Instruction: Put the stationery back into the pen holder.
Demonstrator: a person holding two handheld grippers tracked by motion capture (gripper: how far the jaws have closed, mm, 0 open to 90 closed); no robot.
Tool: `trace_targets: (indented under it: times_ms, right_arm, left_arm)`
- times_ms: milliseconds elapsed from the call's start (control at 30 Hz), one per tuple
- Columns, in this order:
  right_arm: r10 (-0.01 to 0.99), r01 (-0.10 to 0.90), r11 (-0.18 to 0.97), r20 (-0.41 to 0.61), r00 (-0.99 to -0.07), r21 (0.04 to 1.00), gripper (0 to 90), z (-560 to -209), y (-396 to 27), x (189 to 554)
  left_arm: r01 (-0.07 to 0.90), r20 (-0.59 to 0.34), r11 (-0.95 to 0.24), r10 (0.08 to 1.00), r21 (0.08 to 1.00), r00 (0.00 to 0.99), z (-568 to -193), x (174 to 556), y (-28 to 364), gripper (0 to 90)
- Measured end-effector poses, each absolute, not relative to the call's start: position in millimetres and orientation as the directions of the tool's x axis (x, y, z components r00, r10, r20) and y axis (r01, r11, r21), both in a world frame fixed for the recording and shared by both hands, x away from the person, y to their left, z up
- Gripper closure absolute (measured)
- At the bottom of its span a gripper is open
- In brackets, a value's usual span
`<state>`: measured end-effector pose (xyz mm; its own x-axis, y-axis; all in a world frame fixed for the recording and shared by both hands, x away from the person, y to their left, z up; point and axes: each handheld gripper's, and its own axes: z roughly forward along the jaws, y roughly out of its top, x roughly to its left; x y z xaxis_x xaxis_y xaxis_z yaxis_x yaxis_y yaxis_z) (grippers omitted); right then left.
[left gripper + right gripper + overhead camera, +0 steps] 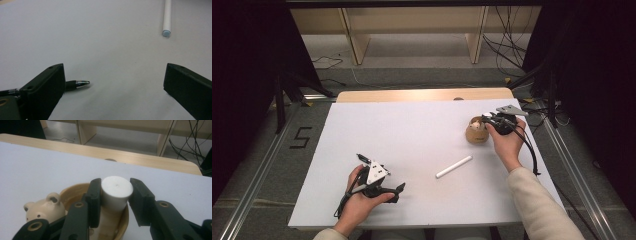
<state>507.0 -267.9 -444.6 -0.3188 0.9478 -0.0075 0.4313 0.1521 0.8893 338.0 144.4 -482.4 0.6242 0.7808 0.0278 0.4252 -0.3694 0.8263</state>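
Up close, the right gripper view resolves what the high view cannot: the right gripper (pixel 115 195) has its jaws set narrowly around a white cylinder (pixel 117 190) standing upright in a wooden bowl (pixel 72 191). The left pad touches the cylinder; whether the right pad presses on it cannot be told. A small bear-shaped figure (pixel 43 208) sits at the bowl's rim. From above, the bowl (pixel 476 134) stands near the table's right edge, with the right gripper (pixel 488 121) over it.

The left gripper view shows the left gripper (pixel 113 82) with jaws wide apart and nothing between them; a pen tip (pixel 81 84) pokes out beside one jaw. A white stick (pixel 167 17) lies ahead; from above, the stick (pixel 454 166) lies left of and nearer than the bowl.

A "5" (pixel 300 137) is marked on the floor, far left of the bowl. Bare white table surface (pixel 402 130) extends left of the bowl.
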Motion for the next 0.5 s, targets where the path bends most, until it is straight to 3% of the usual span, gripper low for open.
trace_targets:
  times_ms: [200, 500]
  right_arm:
    - [0.948, 0.447, 0.160, -0.010, -0.319, 0.880, 58.6, -446.8, -268.0, 507.9]
    - [0.951, 0.451, 0.134, 0.014, -0.310, 0.882, 39.4, -439.8, -273.7, 499.6]
  left_arm:
    - [0.424, 0.022, -0.368, 0.776, 0.828, 0.631, -482.6, 337.4, 142.4, 4.7]
    - [0.430, 0.032, -0.376, 0.783, 0.821, 0.622, -483.6, 337.5, 142.3, 6.4]
